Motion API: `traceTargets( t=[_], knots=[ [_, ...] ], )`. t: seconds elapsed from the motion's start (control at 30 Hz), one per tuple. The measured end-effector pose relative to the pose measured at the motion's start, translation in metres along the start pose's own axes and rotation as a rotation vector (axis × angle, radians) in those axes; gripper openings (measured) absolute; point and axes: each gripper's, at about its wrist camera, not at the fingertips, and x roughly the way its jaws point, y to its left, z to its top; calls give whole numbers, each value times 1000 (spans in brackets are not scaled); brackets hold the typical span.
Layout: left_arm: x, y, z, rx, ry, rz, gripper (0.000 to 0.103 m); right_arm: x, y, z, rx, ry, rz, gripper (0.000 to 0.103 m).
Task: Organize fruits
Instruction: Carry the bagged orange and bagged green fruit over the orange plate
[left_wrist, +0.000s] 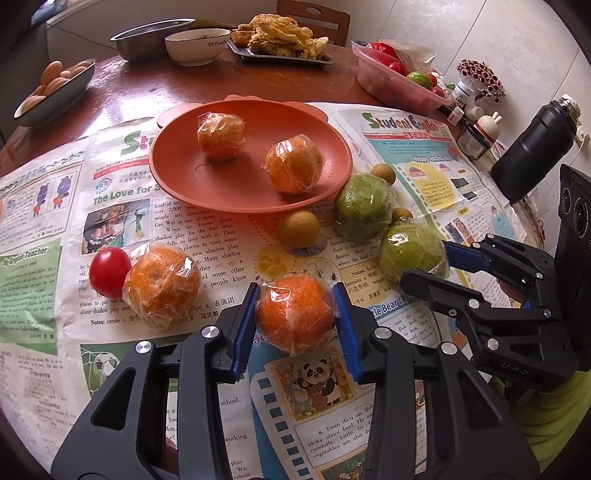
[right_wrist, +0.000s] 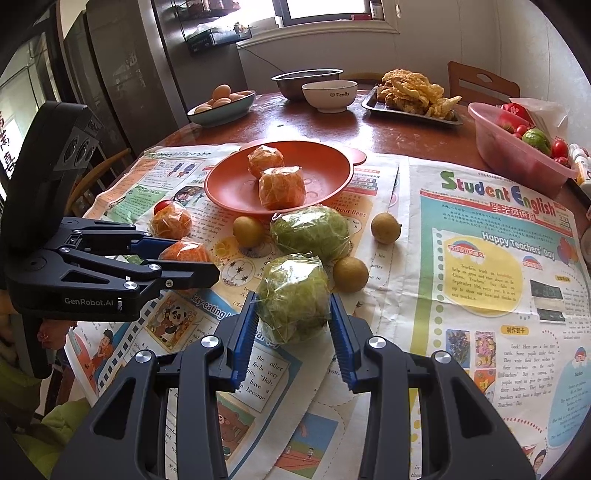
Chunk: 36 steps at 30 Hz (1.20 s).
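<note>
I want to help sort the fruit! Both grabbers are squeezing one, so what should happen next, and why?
Probably lift the wrapped orange in the left gripper to the orange plate: two wrapped oranges already sit there. The right gripper can hold its green fruit.

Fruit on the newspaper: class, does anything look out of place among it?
Yes: a red tomato sits against a wrapped orange. It is the only unwrapped red one there; its likes lie in the pink tub.

Round wooden table (right_wrist: 399, 136) — newspapers (right_wrist: 480, 258) spread on it, bowls and trays behind.
</note>
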Motion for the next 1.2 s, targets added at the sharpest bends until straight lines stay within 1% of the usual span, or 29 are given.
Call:
traceTargets(
  t=[0.67, 1.2],
  knots=[
    [-24, -6, 9, 15, -47, 26, 31, -19, -4, 12, 1, -49, -19, 37],
    [-40, 4, 29, 8, -77, 45, 31, -26, -5, 42, -19, -80, -28, 37]
  ],
)
